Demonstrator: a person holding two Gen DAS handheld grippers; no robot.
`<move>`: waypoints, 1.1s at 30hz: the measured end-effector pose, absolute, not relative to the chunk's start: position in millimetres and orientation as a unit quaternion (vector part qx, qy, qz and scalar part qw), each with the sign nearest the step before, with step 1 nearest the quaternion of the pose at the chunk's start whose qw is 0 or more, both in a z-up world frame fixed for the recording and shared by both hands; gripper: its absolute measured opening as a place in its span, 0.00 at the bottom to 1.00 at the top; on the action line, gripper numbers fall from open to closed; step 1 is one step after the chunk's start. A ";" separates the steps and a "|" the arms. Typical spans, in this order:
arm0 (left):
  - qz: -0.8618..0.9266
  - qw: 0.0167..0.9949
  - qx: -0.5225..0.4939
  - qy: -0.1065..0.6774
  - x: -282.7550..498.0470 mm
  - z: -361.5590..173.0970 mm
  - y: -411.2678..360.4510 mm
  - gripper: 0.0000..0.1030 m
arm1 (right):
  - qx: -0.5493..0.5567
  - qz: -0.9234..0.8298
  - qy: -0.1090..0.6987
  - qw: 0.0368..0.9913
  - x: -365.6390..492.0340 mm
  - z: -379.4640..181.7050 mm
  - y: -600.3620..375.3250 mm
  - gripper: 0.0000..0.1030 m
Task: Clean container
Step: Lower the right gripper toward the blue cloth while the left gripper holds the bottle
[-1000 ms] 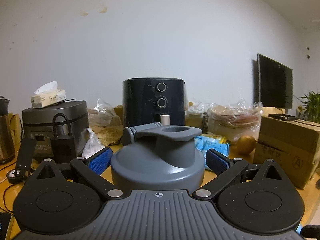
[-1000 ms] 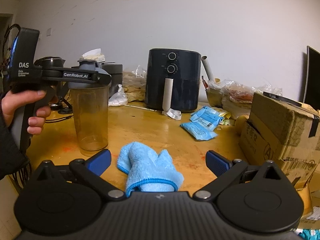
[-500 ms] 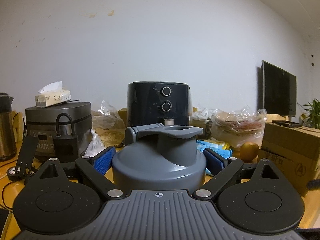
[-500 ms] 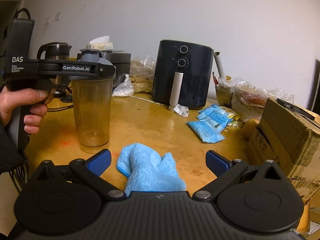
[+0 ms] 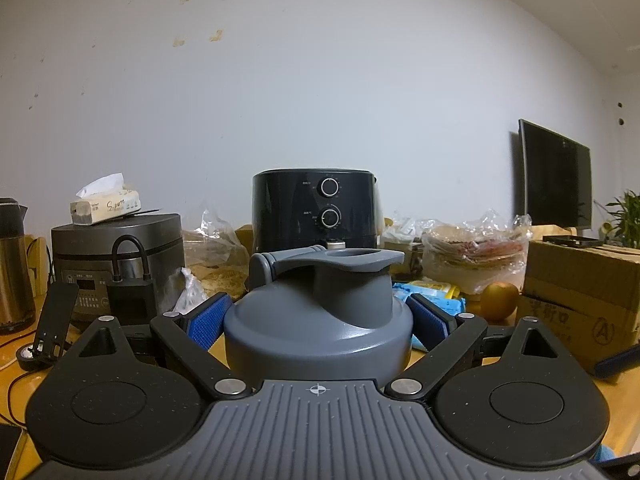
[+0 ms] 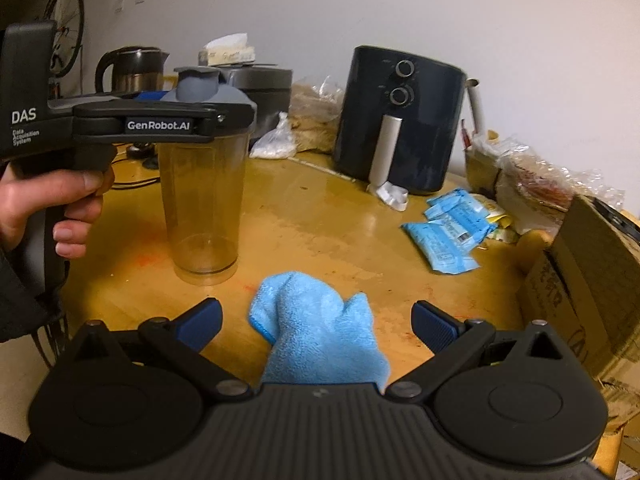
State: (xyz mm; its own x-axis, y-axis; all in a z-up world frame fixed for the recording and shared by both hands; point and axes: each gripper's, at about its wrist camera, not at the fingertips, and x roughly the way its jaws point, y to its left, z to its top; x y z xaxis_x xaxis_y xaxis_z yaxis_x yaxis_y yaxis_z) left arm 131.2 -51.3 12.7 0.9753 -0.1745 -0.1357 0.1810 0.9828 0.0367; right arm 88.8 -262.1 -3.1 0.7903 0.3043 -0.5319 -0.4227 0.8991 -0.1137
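My left gripper [image 5: 318,322] now has its two blue pads closed against the sides of the grey lid [image 5: 318,320] of the shaker bottle, in the lower centre of the left wrist view; a second ago the pads stood clearly apart from the lid, so the grasp is just made. In the right wrist view the same lid [image 6: 200,88] sits on top of the clear container [image 6: 202,204], which stands upright on the yellow wooden table [image 6: 320,216] at the left of the frame, with my hand [image 6: 52,208] on the handle beside it. The container has not left the table, I think, though the right camera has come closer to it than before. My right gripper [image 6: 316,320] is wide open and holds nothing between its pads; the blue cloth [image 6: 316,336] lies in the lower centre of its view, between the fingers but not pinched. I judge the next step is to take the lid off, so the cloth can reach inside. The black air fryer [image 6: 396,124] stands behind, well apart.
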 end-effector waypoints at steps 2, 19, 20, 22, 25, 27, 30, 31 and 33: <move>-0.089 0.994 0.025 0.066 131.3 12.8 -51.5 0.92 | -0.117 0.202 0.267 0.935 93.5 -2.0 -260.4 1.00; -0.091 0.993 0.027 0.067 131.6 12.7 -50.3 0.92 | -0.086 0.240 0.358 0.898 141.9 -16.6 -255.8 1.00; -0.091 0.993 0.027 0.067 131.6 12.8 -50.4 0.92 | -0.082 0.241 0.363 0.897 144.4 -17.0 -256.4 1.00; -0.090 0.993 0.028 0.067 131.5 12.9 -50.3 0.92 | -0.077 0.238 0.369 0.895 148.6 -18.0 -257.5 1.00; -0.090 0.993 0.034 0.074 133.1 11.5 -51.4 0.93 | -0.075 0.233 0.368 0.897 152.6 -17.3 -257.9 1.00; -0.092 0.992 0.028 0.082 134.9 8.9 -50.2 0.93 | -0.078 0.232 0.371 0.896 156.6 -18.2 -256.6 1.00; -0.102 0.990 -0.003 0.101 139.8 5.0 -44.3 0.93 | -0.085 0.226 0.376 0.894 161.3 -20.2 -253.9 1.00; -0.106 0.988 -0.013 0.110 142.0 3.7 -42.2 0.92 | -0.089 0.224 0.377 0.894 162.1 -20.9 -252.9 1.00; -0.105 0.988 -0.017 0.111 143.4 -0.3 -42.2 0.91 | -0.092 0.224 0.376 0.894 163.2 -21.5 -251.5 1.00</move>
State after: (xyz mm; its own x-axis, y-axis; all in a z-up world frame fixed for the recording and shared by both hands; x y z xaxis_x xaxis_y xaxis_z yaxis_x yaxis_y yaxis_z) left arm 143.4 -42.2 -0.3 0.9533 -0.2116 -0.2157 0.2043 0.9773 -0.0560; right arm 163.2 -251.5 -21.5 0.6160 0.3317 -0.7145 -0.4703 0.8825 0.0041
